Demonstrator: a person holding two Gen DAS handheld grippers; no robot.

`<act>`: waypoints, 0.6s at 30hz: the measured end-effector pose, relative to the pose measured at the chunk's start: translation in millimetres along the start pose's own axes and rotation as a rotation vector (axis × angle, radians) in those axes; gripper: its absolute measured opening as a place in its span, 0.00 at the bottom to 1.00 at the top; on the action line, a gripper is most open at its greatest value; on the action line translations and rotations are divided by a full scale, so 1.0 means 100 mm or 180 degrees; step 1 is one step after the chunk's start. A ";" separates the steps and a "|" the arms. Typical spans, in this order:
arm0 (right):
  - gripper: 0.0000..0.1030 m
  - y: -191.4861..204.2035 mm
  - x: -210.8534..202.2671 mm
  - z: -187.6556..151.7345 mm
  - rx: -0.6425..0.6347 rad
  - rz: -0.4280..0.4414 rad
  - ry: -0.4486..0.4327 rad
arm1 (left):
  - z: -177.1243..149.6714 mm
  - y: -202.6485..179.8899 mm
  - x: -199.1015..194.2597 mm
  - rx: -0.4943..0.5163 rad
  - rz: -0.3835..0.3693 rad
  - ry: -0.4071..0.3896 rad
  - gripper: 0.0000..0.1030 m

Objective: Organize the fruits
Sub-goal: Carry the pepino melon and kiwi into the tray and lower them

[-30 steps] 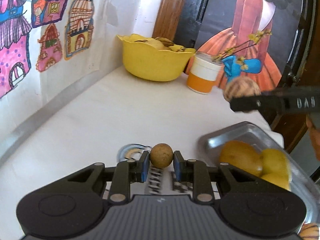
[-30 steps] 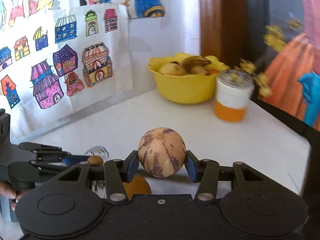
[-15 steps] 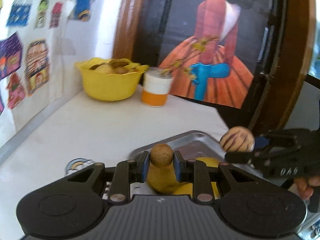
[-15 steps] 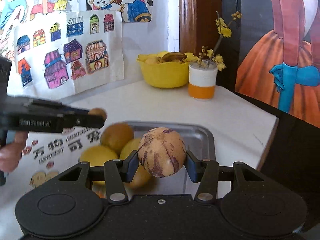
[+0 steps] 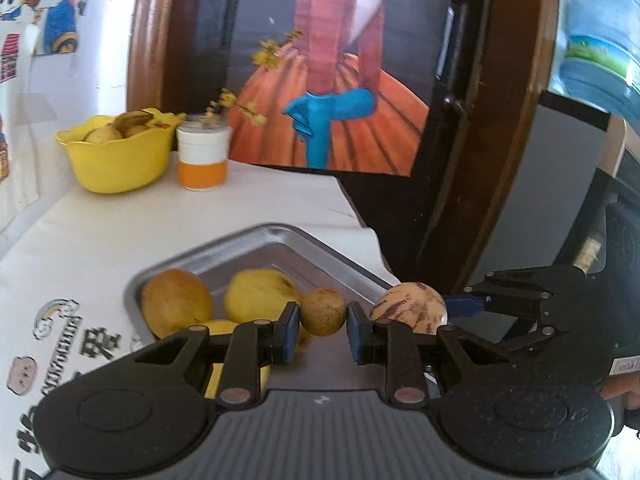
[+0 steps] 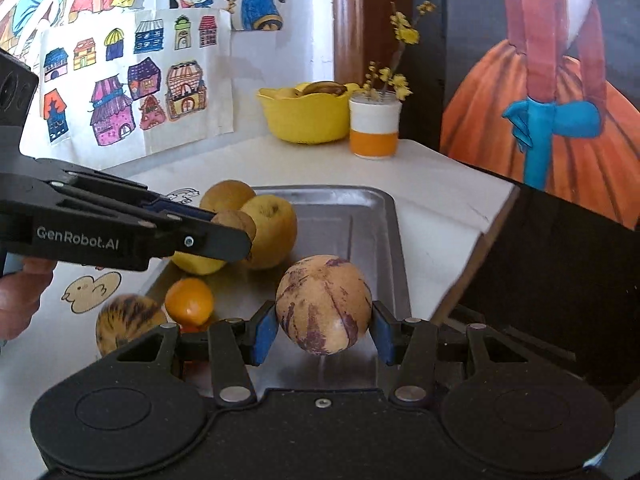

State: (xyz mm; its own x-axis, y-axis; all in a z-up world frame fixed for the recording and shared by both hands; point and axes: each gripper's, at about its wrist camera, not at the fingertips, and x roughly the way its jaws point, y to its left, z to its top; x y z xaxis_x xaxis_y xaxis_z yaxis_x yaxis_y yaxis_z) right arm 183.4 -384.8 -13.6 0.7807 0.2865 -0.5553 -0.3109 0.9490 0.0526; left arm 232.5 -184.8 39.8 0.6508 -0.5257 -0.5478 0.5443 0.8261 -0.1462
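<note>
Small round brown fruit (image 5: pixel 323 311) clamped between left gripper (image 5: pixel 322 334) pads, held above metal tray (image 5: pixel 280 248), near its front edge. Striped cream-purple melon (image 6: pixel 323 305) clamped in right gripper (image 6: pixel 324 334), jaws set wider, over bare right half of tray (image 6: pixel 360 216). In left wrist view, melon (image 5: pixel 408 306) just right of small fruit, near tray's right rim.

Already in tray, left half: brownish fruit (image 6: pixel 226 196), yellow apple-like fruit (image 6: pixel 272 232), yellow fruit (image 6: pixel 196 264) in front, orange (image 6: pixel 189 301) nearer camera. Second striped fruit (image 6: pixel 128 322) beside tray's left edge; in or out of tray: cannot tell.

Tray on white table (image 6: pixel 440 184) with printed cartoon cloth. Far corner: yellow bowl (image 6: pixel 304 120) with more fruit, orange-white cup (image 6: pixel 374 128) with yellow flower sprig just beside it. House drawings (image 6: pixel 136 84) on wall behind. Person's hand (image 6: pixel 22 296) visible on left gripper handle.
</note>
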 end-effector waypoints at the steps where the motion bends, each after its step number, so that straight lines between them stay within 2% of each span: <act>1: 0.50 -0.01 -0.02 -0.02 0.0022 -0.0007 -0.0003 | -0.03 -0.03 0.00 0.0012 -0.0005 0.0020 0.27; 18: 0.50 -0.06 -0.09 -0.15 0.0107 0.0000 -0.0047 | -0.14 -0.20 0.13 0.0071 0.0067 0.0268 0.27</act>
State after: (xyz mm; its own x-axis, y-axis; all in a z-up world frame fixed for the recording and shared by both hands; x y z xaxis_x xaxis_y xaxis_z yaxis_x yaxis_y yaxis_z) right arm 169.6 -395.2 -21.3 0.7887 0.2882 -0.5430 -0.2926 0.9528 0.0807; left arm 222.7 -205.8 24.3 0.6160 -0.4887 -0.6179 0.5432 0.8315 -0.1161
